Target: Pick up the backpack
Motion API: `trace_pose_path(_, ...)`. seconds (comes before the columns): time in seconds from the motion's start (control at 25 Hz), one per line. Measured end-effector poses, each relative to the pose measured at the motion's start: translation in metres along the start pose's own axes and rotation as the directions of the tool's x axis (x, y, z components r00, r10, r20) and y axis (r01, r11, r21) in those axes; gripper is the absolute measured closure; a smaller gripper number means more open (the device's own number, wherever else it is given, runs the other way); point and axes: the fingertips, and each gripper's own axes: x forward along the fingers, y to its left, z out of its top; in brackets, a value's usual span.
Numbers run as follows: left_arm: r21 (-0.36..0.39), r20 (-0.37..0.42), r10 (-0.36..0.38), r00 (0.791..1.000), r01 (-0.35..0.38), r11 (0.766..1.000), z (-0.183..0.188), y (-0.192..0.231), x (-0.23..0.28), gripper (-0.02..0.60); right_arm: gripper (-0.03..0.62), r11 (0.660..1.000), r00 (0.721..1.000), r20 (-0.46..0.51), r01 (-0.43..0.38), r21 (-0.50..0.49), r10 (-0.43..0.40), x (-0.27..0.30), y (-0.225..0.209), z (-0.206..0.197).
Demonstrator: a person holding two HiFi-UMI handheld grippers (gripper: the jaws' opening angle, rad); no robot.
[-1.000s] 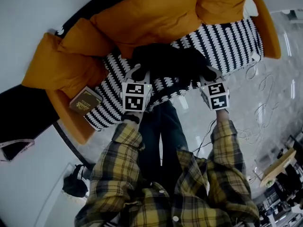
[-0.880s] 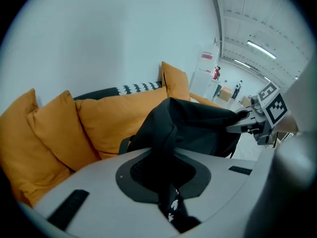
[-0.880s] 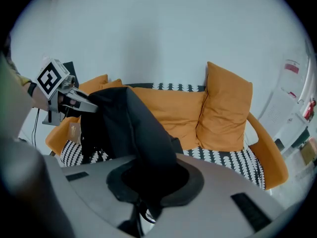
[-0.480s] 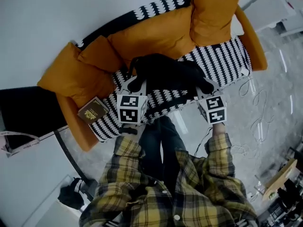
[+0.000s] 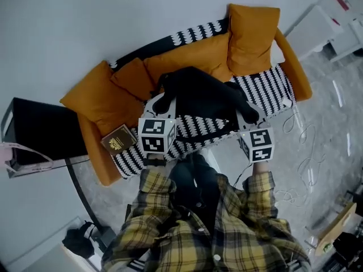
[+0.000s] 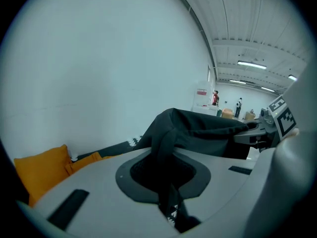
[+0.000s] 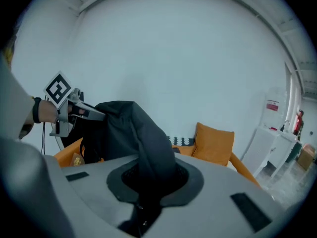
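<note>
The black backpack [image 5: 201,98] hangs in the air above the sofa seat [image 5: 266,89], stretched between both grippers. My left gripper [image 5: 160,102] is shut on the bag's left strap [image 6: 166,148], which runs down between its jaws. At the bag's other side my right gripper [image 5: 249,115] is shut on the right strap [image 7: 148,157]. In the left gripper view the backpack [image 6: 208,133] stretches toward the right gripper [image 6: 265,128]. In the right gripper view the bag [image 7: 119,128] reaches toward the left gripper [image 7: 79,110].
The sofa has orange cushions [image 5: 252,30] and a black-and-white patterned seat. A brown book [image 5: 119,142] lies at its left end. A black side table [image 5: 39,132] stands to the left. Cables [image 5: 306,140] lie on the floor at right, and a dark bag [image 5: 79,239] at lower left.
Both grippers have risen with the backpack, lifting it off the sofa seat. The sofa now looks smaller and farther below in the head view.
</note>
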Motion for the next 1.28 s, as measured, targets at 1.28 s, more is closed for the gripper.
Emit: trace_pose_path(1.28,0.152,0.238,-0.151,0.959,0.116,0.982,0.110,-0.012,-0.132,0.538,0.542,0.995,0.944,0.320,0.097,-0.040,-0.079,-0.115,0.038,0.138)
